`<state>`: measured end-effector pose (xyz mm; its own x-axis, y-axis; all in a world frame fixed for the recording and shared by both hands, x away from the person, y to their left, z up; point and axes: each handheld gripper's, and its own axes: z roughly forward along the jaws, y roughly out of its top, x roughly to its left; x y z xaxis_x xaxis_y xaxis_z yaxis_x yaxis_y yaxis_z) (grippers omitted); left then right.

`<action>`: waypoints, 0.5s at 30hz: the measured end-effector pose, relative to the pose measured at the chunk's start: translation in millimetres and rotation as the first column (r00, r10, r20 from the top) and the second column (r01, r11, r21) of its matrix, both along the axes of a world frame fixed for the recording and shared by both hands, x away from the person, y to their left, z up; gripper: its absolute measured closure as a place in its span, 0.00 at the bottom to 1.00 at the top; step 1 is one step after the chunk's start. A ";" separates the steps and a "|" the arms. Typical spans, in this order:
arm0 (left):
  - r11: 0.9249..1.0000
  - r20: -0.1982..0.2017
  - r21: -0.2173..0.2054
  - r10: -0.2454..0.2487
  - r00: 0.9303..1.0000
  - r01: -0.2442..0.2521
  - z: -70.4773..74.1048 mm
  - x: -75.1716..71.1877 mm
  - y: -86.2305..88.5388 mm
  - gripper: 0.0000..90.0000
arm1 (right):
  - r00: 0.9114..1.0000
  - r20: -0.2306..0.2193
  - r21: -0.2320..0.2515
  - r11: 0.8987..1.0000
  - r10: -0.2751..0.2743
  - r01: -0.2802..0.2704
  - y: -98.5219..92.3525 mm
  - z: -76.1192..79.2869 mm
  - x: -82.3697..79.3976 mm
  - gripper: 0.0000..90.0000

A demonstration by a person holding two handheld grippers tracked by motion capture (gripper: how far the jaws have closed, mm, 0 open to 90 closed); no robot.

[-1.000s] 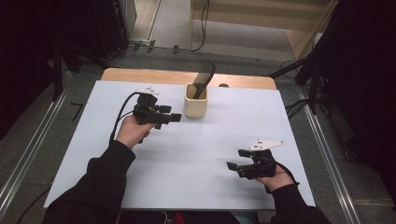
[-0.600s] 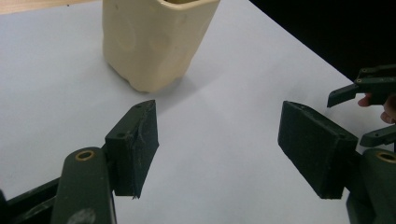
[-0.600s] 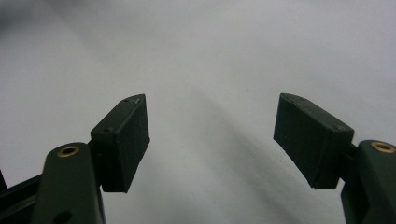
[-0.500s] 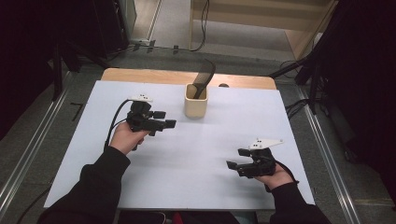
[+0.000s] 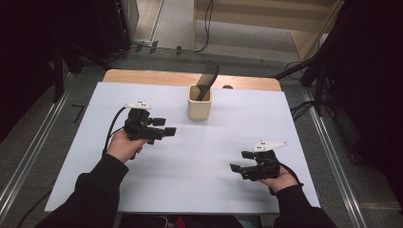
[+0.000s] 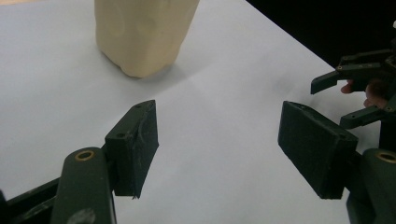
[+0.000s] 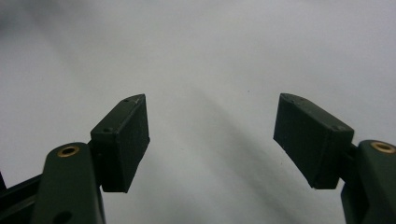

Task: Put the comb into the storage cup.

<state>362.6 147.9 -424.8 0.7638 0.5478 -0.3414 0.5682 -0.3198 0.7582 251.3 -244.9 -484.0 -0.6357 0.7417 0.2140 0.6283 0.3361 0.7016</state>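
A cream cup (image 5: 198, 103) stands upright at the back middle of the white table (image 5: 214, 156), with a black spatula-like tool (image 5: 208, 78) leaning out of it. My left gripper (image 5: 164, 131) hovers left of the cup, open, nothing between its jaws; in the left gripper view (image 6: 217, 151) the cup (image 6: 142, 32) stands ahead to the left. My right gripper (image 5: 239, 164) rests low near the table's front right, open and empty, and its own view (image 7: 212, 140) looks at bare white surface. The right gripper (image 6: 362, 88) also appears far off at the right of the left gripper view.
A wooden strip (image 5: 142, 77) borders the table's far edge. Metal rails (image 5: 332, 156) run along both sides on the floor, with cables (image 5: 304, 107) beyond the right edge. Dark equipment stands at the back left.
My left gripper has drawn back toward the person and slightly left, away from the cup. The right gripper has stayed nearly still.
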 end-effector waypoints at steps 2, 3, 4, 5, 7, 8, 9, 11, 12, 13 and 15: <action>1.000 0.003 0.000 0.001 1.000 -0.001 -0.2 -2.5 1.7 0.32 | 1.000 -0.001 0.001 1.000 -0.002 0.002 0.0 0.1 0.2 0.28; 1.000 0.001 0.001 0.002 1.000 -0.002 -0.4 -3.8 2.3 0.32 | 1.000 -0.001 0.000 1.000 -0.002 0.002 0.0 0.2 0.3 0.28; 1.000 0.004 0.003 -0.001 1.000 0.001 -0.7 -4.7 3.2 0.32 | 1.000 -0.001 0.000 1.000 -0.002 0.002 0.0 0.2 0.5 0.28; 1.000 0.003 0.005 0.004 1.000 -0.004 -1.0 -6.1 3.6 0.32 | 1.000 -0.003 0.000 1.000 -0.001 0.001 0.0 0.3 0.6 0.28; 1.000 0.004 0.006 0.005 1.000 -0.005 -1.9 -7.9 4.9 0.32 | 1.000 -0.004 0.000 1.000 -0.004 0.004 0.4 0.4 0.9 0.28; 1.000 0.002 0.008 0.003 1.000 -0.003 -2.3 -8.6 5.7 0.32 | 1.000 -0.004 -0.001 1.000 -0.003 0.003 0.5 0.4 1.0 0.28; 1.000 0.003 0.009 0.006 1.000 -0.006 -2.6 -9.7 6.3 0.32 | 1.000 -0.005 -0.001 1.000 -0.005 0.005 0.7 0.6 1.1 0.28; 1.000 0.002 0.007 0.007 1.000 -0.007 -3.4 -11.7 7.7 0.32 | 1.000 -0.002 -0.003 1.000 0.000 0.000 0.8 0.6 1.5 0.28; 1.000 0.001 0.006 0.008 1.000 -0.008 -3.9 -12.5 8.1 0.32 | 1.000 0.000 -0.003 1.000 0.003 -0.003 0.8 0.6 1.7 0.28; 1.000 -0.001 0.009 0.007 1.000 -0.007 -4.1 -13.4 8.8 0.32 | 1.000 0.000 -0.004 1.000 0.003 -0.003 0.8 0.6 1.8 0.28; 1.000 -0.002 0.010 0.009 1.000 -0.009 -4.7 -14.8 9.7 0.32 | 1.000 -0.002 -0.003 1.000 0.002 -0.002 0.9 0.6 2.0 0.28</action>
